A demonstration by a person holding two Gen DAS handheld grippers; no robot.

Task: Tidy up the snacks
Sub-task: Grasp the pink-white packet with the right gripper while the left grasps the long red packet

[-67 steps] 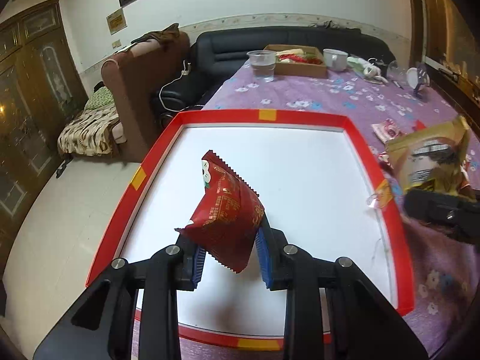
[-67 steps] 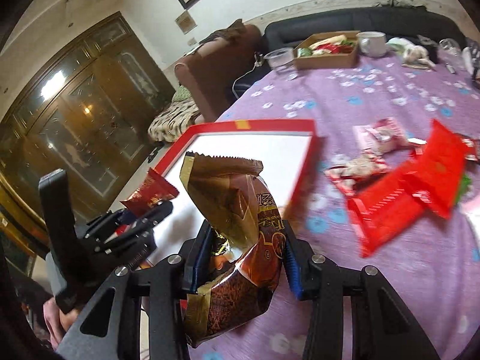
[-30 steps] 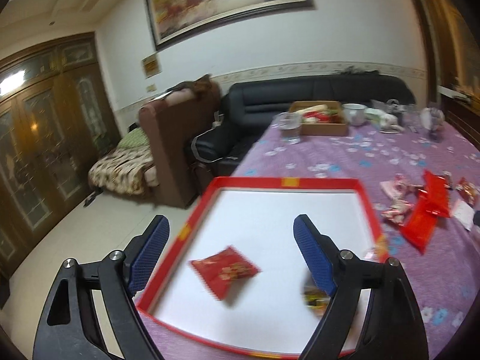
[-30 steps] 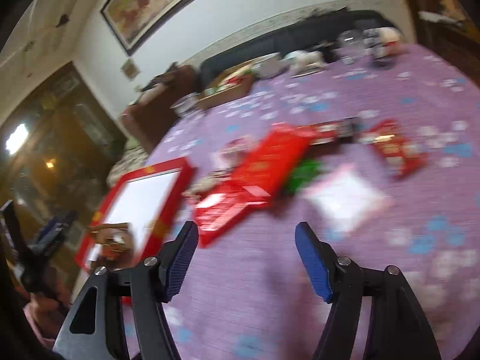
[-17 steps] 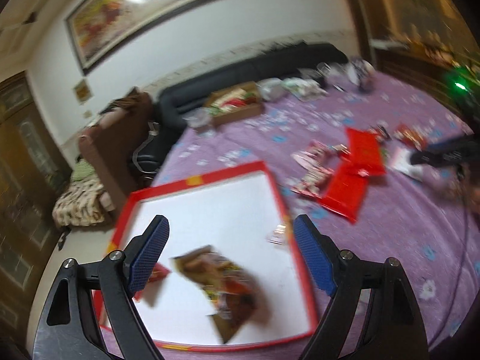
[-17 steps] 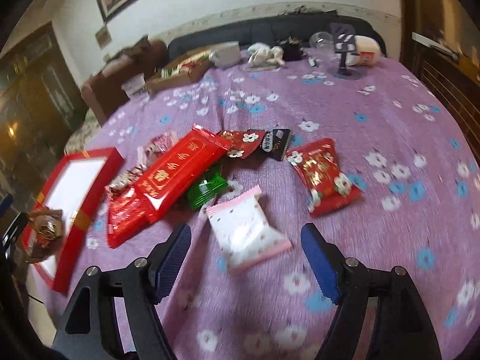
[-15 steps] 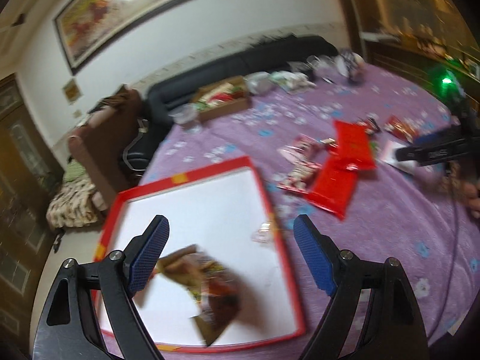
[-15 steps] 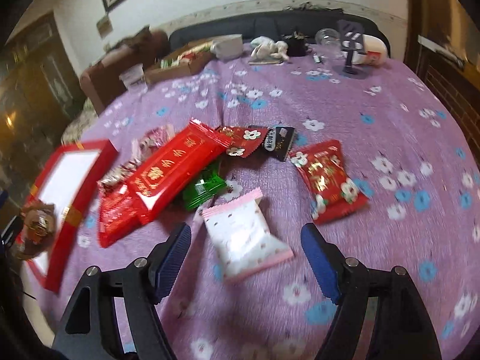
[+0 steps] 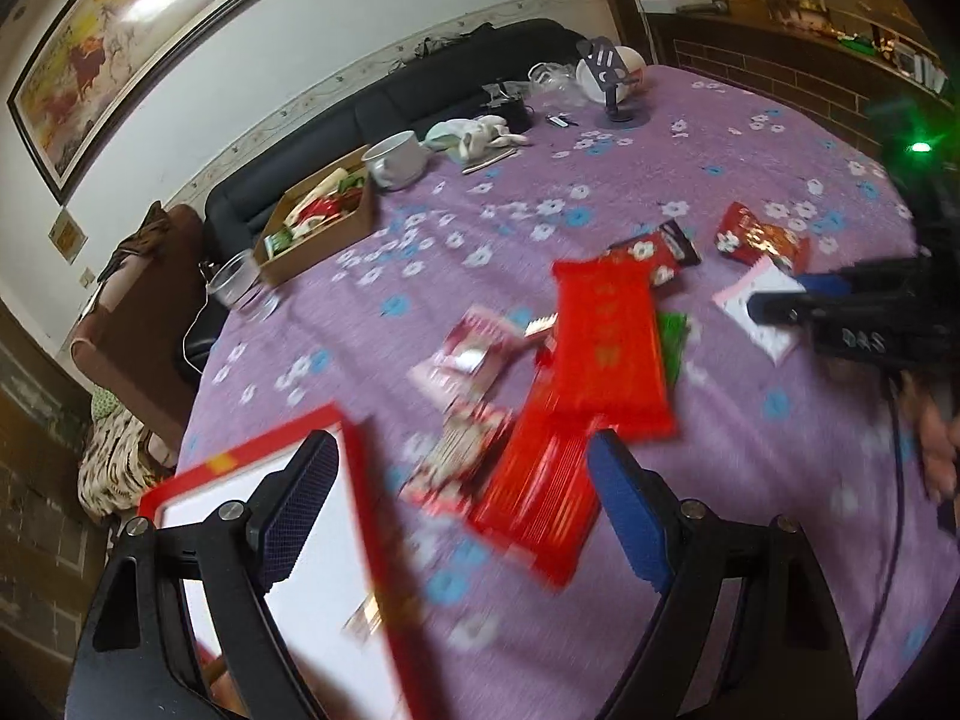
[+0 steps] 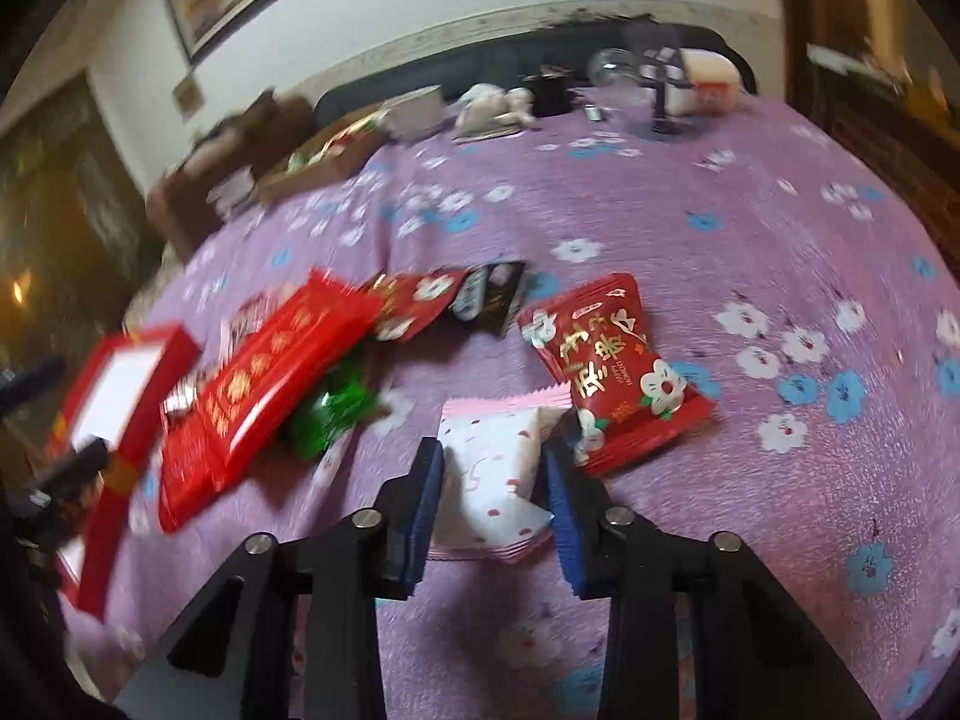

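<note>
My left gripper (image 9: 462, 507) is open and empty, above the right edge of the red-rimmed white tray (image 9: 360, 516) and a long red packet (image 9: 540, 486). A second long red packet (image 9: 606, 342) lies on top of it. My right gripper (image 10: 495, 495) is low on the purple cloth, its jaws either side of a white and pink snack packet (image 10: 495, 480), narrowed but with a small gap at each pad. A red flowered packet (image 10: 612, 369) lies just right of it. The right gripper also shows in the left wrist view (image 9: 780, 306).
More small snacks lie on the flowered purple tablecloth (image 10: 750, 240): a green packet (image 10: 330, 405), a black packet (image 10: 489, 294), pink packets (image 9: 468, 354). A cardboard box of snacks (image 9: 312, 222), a white bowl (image 9: 396, 159) and a glass (image 9: 237, 282) stand at the far side.
My left gripper has swung right, off the tray toward the red packets. My right gripper has dropped down around the white and pink packet and its jaws have narrowed.
</note>
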